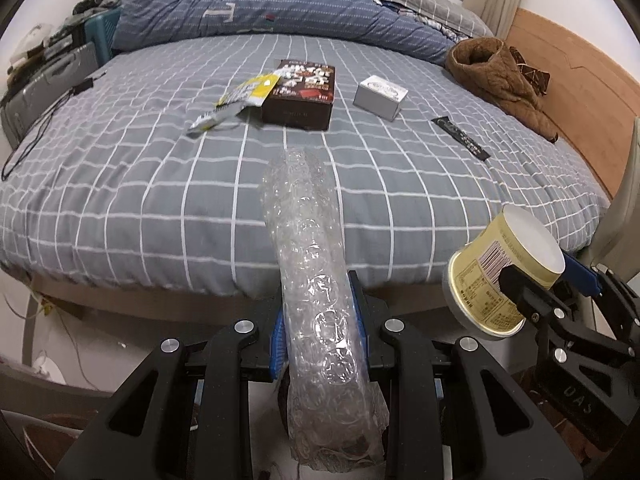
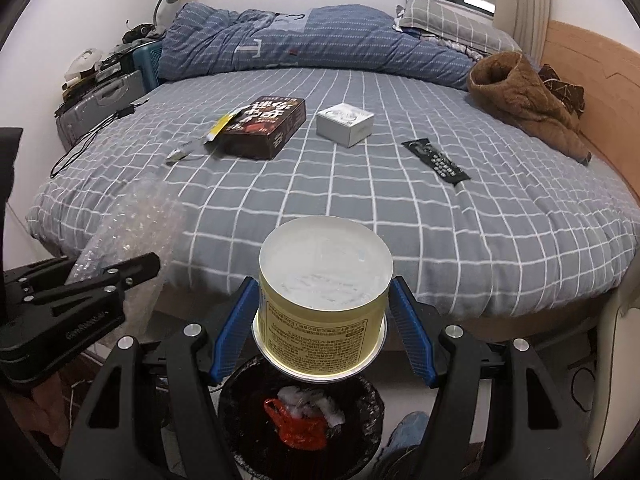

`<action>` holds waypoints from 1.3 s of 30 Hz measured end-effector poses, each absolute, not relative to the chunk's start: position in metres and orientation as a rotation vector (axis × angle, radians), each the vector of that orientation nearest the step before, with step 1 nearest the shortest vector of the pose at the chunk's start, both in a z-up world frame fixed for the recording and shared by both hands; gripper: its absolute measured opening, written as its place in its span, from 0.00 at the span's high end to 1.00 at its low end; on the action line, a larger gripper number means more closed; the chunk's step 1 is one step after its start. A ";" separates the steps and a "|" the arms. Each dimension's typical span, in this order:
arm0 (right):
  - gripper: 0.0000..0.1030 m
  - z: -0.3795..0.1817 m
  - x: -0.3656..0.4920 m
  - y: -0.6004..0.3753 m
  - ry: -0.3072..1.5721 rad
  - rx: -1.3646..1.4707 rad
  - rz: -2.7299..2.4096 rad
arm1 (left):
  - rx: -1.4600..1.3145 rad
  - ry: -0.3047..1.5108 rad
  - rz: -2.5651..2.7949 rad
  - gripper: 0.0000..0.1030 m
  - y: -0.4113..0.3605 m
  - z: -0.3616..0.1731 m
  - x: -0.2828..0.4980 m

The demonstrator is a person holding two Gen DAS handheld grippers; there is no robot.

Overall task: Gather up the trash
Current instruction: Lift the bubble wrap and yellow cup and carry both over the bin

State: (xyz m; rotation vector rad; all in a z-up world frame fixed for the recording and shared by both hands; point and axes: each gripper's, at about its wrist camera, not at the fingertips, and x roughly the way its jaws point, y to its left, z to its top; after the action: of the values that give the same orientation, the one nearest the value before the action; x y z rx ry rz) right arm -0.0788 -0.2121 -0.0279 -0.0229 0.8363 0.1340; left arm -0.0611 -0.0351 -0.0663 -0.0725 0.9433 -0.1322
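My left gripper [image 1: 318, 320] is shut on a roll of clear bubble wrap [image 1: 308, 264] that sticks out forward past the bed's edge. My right gripper [image 2: 322, 308] is shut on a yellow tub [image 2: 320, 320] with a white inside, its blue pads [image 2: 236, 320] pressing both sides. The tub hangs above a black-lined trash bin [image 2: 360, 400] that holds a red item and white tissue. In the left wrist view the tub [image 1: 492, 276] and the right gripper [image 1: 548, 280] show at the lower right. The bubble wrap [image 2: 132, 232] and left gripper [image 2: 136, 270] appear at the left of the right wrist view.
On the checked bed [image 1: 120, 200] lie a brown box [image 1: 300, 92], a yellow wrapper [image 1: 248, 94], a white box [image 1: 380, 96] and a black sachet [image 1: 460, 136]. A brown jacket [image 1: 500, 80] lies by the wooden headboard. A blue quilt [image 1: 260, 12] is bunched at the far side.
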 end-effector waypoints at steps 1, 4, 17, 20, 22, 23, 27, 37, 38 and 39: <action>0.37 -0.027 -0.081 -0.211 0.837 -0.021 0.137 | -0.081 0.947 -0.133 0.75 -0.035 -0.066 -0.064; 0.37 -0.026 -0.089 -0.207 0.843 -0.026 0.141 | -0.091 0.957 -0.131 0.75 -0.034 -0.065 -0.071; 0.37 -0.038 -0.107 -0.203 0.927 -0.023 0.131 | -0.120 1.039 -0.093 0.75 -0.018 -0.078 -0.100; 0.37 -0.047 -0.109 -0.206 0.960 -0.012 0.125 | -0.132 1.054 -0.095 0.75 -0.015 -0.084 -0.103; 0.37 -0.054 -0.111 -0.208 0.978 -0.008 0.121 | -0.126 1.067 -0.097 0.75 -0.016 -0.091 -0.105; 0.37 -0.058 -0.111 -0.209 0.988 -0.003 0.119 | -0.124 1.073 -0.102 0.75 -0.017 -0.095 -0.106; 0.37 -0.078 -0.109 -0.207 1.006 -0.011 0.125 | -0.118 1.100 -0.094 0.75 -0.017 -0.114 -0.104; 0.37 -0.132 -0.093 -0.200 1.098 -0.037 0.120 | -0.119 1.209 -0.118 0.75 -0.023 -0.185 -0.088; 0.37 -0.137 -0.092 -0.200 1.109 -0.036 0.121 | -0.118 1.213 -0.119 0.75 -0.024 -0.188 -0.086; 0.37 -0.141 -0.091 -0.200 1.118 -0.035 0.120 | -0.115 1.214 -0.119 0.75 -0.024 -0.191 -0.083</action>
State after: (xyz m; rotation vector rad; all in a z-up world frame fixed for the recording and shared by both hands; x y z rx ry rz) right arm -0.0907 -0.1996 -0.1414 -0.0351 1.1178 0.1204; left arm -0.0835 -0.0238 -0.1910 -0.1151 1.2141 -0.1188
